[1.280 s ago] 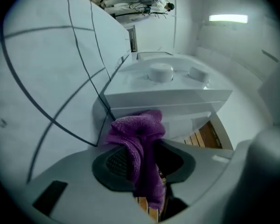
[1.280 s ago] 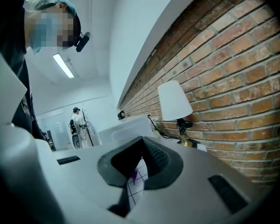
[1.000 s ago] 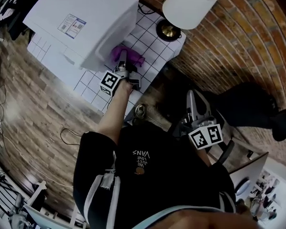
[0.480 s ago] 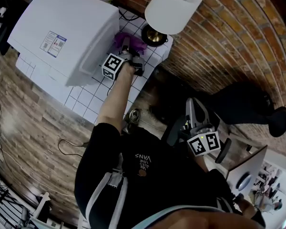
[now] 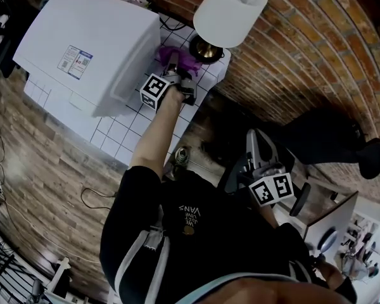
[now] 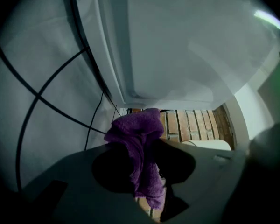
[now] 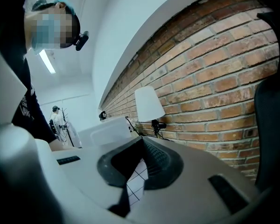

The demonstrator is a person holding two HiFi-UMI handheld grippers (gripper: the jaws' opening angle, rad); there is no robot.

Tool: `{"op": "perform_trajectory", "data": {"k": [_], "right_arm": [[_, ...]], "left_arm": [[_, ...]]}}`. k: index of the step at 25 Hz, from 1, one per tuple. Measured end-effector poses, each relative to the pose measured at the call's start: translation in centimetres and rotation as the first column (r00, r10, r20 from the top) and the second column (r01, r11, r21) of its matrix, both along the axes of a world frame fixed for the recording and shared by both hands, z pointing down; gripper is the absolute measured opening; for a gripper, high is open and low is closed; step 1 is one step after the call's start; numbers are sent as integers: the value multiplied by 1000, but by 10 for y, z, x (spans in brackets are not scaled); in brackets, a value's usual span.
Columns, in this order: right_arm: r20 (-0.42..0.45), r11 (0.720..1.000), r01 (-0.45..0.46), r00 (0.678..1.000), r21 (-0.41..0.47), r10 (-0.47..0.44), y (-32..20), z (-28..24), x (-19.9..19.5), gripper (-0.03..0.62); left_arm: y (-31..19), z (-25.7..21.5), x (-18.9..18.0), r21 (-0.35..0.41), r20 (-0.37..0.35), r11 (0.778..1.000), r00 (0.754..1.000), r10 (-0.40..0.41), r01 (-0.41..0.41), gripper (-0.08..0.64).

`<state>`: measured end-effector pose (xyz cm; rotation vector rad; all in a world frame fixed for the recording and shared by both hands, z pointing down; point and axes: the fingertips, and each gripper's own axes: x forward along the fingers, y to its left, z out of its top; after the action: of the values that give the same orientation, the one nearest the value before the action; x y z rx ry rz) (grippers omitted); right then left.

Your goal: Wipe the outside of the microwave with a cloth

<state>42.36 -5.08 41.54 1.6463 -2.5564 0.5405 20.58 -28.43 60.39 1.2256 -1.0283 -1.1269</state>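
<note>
The white microwave (image 5: 88,43) stands on a white tiled table (image 5: 123,132). My left gripper (image 5: 175,69) is shut on a purple cloth (image 5: 177,59) and holds it against the microwave's right side, near its back end. In the left gripper view the cloth (image 6: 137,143) bunches between the jaws of the left gripper (image 6: 142,167), and the microwave's white wall (image 6: 186,45) fills the frame above. My right gripper (image 5: 256,147) hangs low by the person's body, away from the table. In its own view the right gripper (image 7: 141,146) is shut on nothing and points toward the microwave (image 7: 109,127).
A lamp with a white shade (image 5: 231,8) stands on the table's back corner, right beside the cloth. A brick wall (image 5: 291,56) runs behind. Black cables (image 6: 46,101) trail along the wall behind the microwave. A dark chair (image 5: 329,138) stands at right.
My left gripper has slid the cloth along the microwave's side toward the back, closer to the lamp base. The right gripper has barely moved.
</note>
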Motion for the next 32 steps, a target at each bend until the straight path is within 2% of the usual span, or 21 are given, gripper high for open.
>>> {"op": "perform_trajectory", "data": {"k": [4, 8, 12, 17, 19, 21, 24, 27, 32], "right_arm": [[8, 1000, 27, 1000, 10, -28, 2, -2, -18, -2], [19, 997, 70, 997, 27, -71, 5, -3, -44, -3], [36, 992, 117, 992, 49, -119, 7, -7, -80, -2], [65, 984, 158, 984, 81, -163, 14, -12, -127, -2], [75, 982, 166, 982, 91, -173, 19, -13, -145, -3], [84, 981, 168, 981, 98, -176, 22, -14, -160, -3], [90, 982, 162, 981, 102, -171, 26, -16, -177, -2], [91, 983, 146, 983, 114, -157, 27, -20, -193, -2], [95, 984, 109, 988, 138, -123, 27, -23, -220, -3]], "left_arm": [[28, -15, 2, 37, 23, 997, 998, 65, -65, 133], [78, -35, 4, 73, 112, 979, 977, 181, -189, 133], [139, -52, -10, 86, 260, 949, 927, 272, -303, 133], [213, -65, -52, 75, 426, 922, 848, 314, -379, 133], [238, -69, -77, 63, 502, 919, 808, 308, -389, 133], [260, -79, -105, 56, 588, 919, 756, 286, -391, 133], [283, -100, -142, 59, 709, 915, 662, 243, -399, 133], [297, -124, -176, 76, 810, 910, 557, 182, -409, 133], [304, -157, -222, 96, 904, 894, 414, 105, -437, 133]]}}
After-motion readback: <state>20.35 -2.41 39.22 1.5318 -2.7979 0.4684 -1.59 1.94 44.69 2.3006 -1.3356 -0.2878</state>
